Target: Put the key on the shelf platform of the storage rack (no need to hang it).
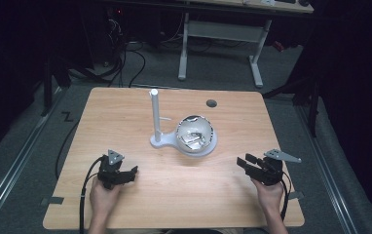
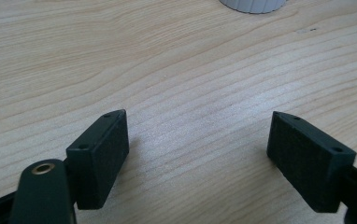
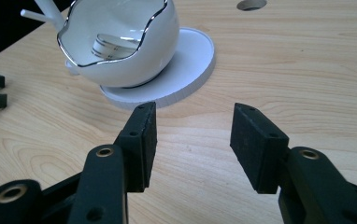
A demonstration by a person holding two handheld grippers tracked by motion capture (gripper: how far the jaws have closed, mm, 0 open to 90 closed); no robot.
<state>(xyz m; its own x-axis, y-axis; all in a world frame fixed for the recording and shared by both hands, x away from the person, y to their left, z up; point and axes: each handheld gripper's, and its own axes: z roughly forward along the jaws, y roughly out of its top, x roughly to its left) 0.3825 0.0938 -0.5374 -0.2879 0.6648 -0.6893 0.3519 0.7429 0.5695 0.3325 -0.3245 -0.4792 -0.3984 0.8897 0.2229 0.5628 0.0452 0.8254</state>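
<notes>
A white bowl [image 1: 195, 134] with a wavy silver rim sits on the round base [image 1: 164, 143] of a white stand, whose upright post [image 1: 155, 114] rises just left of it. In the right gripper view the bowl [image 3: 120, 51] holds a small silver-trimmed white piece [image 3: 113, 45] and rests on the base [image 3: 188, 65]. My left gripper [image 1: 133, 171] lies open on the table at the near left, nothing between its jaws [image 2: 200, 116]. My right gripper [image 1: 242, 161] is open at the near right and points at the bowl, its jaws [image 3: 195, 109] empty.
The wooden table [image 1: 125, 117] has a round cable hole [image 1: 211, 103] behind the bowl. Bare wood lies between the two grippers. A white-legged desk [image 1: 220, 34] and cables stand on the floor beyond the far edge.
</notes>
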